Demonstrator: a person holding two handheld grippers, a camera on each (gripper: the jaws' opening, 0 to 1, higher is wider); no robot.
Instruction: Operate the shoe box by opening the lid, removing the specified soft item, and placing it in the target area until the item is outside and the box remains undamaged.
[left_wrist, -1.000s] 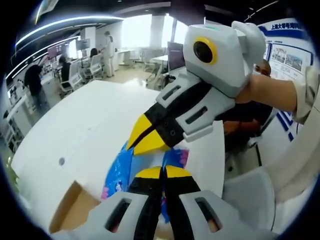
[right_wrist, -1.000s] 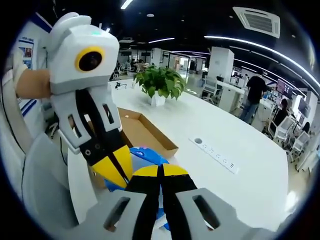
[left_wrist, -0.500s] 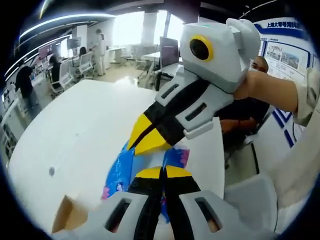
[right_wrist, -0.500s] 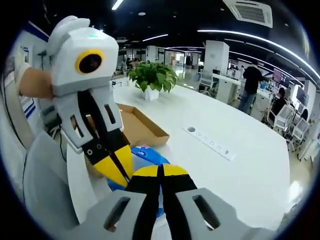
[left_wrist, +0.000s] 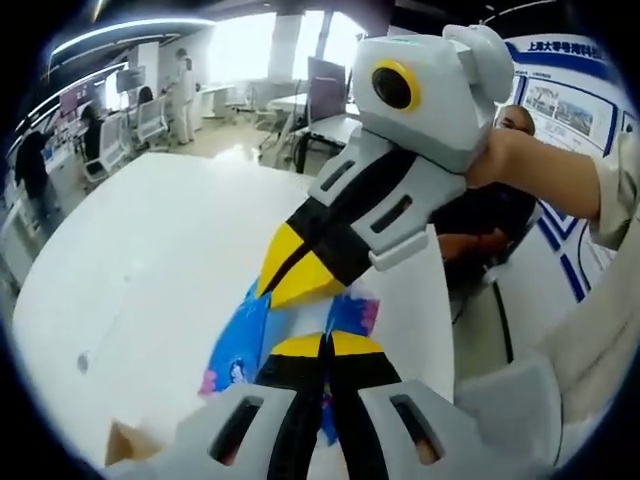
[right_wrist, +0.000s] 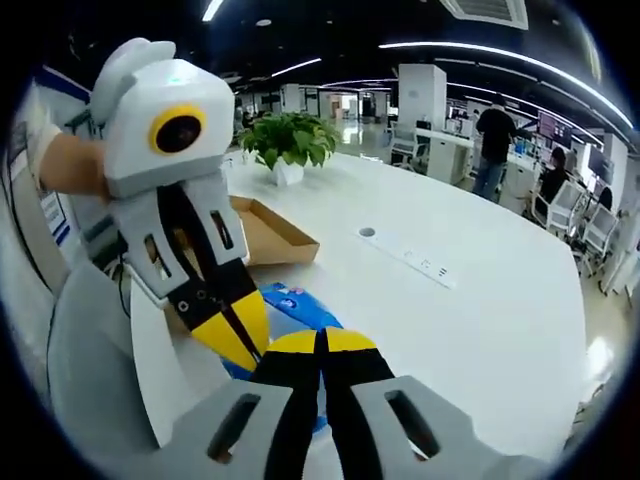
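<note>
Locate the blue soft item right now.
The blue soft item is pinched by both grippers above the white table; in the right gripper view it hangs right of the open cardboard box.

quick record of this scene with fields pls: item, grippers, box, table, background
item: blue printed soft packet, held up above the table, out of the box
left gripper: jaws shut on the packet
right gripper: jaws shut on the packet, beside the left one
box: open brown cardboard box on the table, behind the packet
table: white table with an inset power strip
background: potted plant at the table's far end; office with people at desks
</note>
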